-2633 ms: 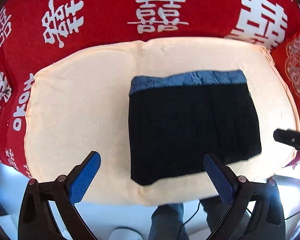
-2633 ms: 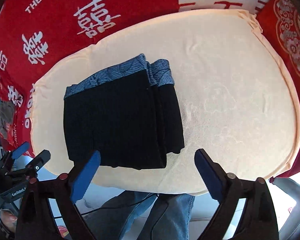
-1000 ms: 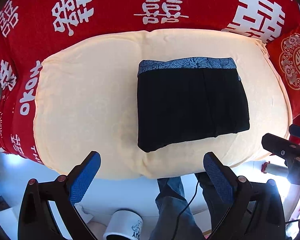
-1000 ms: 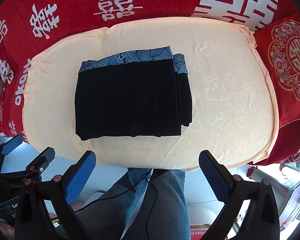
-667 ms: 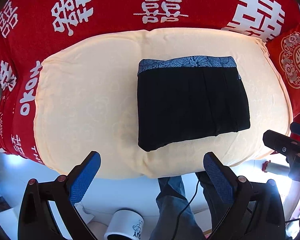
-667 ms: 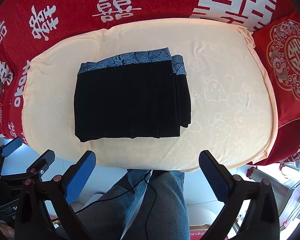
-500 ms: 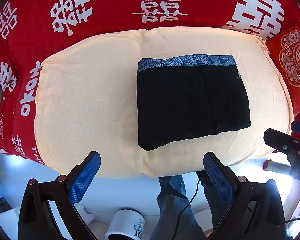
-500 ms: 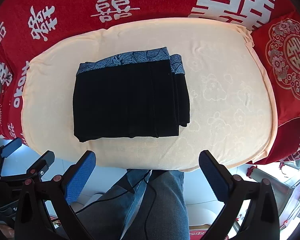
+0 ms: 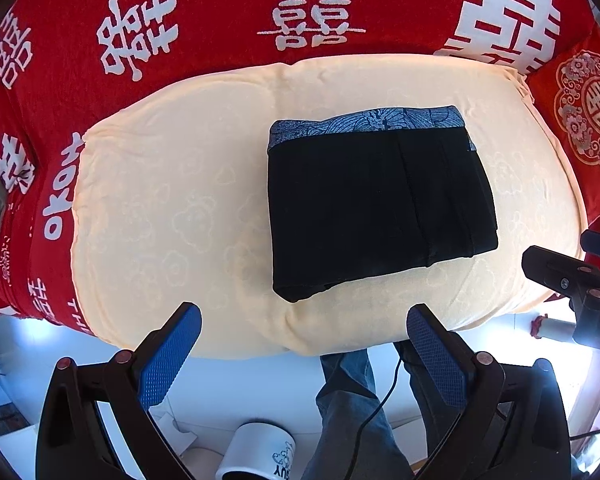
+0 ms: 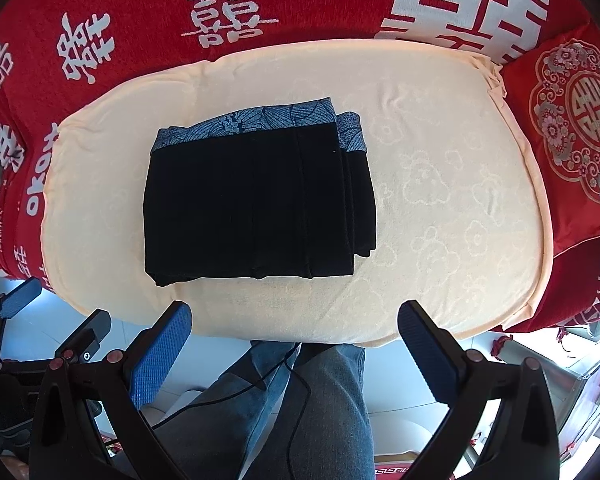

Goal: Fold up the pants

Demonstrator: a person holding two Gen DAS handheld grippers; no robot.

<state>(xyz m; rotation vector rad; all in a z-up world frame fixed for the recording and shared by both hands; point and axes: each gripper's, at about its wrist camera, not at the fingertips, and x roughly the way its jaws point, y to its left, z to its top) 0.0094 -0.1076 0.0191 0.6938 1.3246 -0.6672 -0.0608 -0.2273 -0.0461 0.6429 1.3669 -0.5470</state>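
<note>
The black pants (image 9: pixel 376 204) lie folded into a compact rectangle on a cream cushion (image 9: pixel 172 208), with a blue patterned waistband (image 9: pixel 364 124) along the far edge. They also show in the right wrist view (image 10: pixel 252 200), with folded layers stepped at the right side. My left gripper (image 9: pixel 304 332) is open and empty, held off the cushion's near edge. My right gripper (image 10: pixel 296 332) is open and empty, also held back from the near edge. Neither touches the pants.
A red cover with white characters (image 9: pixel 312 20) lies beyond the cushion, and a red embroidered pillow (image 10: pixel 572 120) is at the right. The person's jeans-clad legs (image 10: pixel 300 408) and a cable are below. A white mug (image 9: pixel 260 456) stands on the floor.
Both grippers have drawn back and up from the pants, so the cushion looks smaller and farther. The folded pants have stayed in place.
</note>
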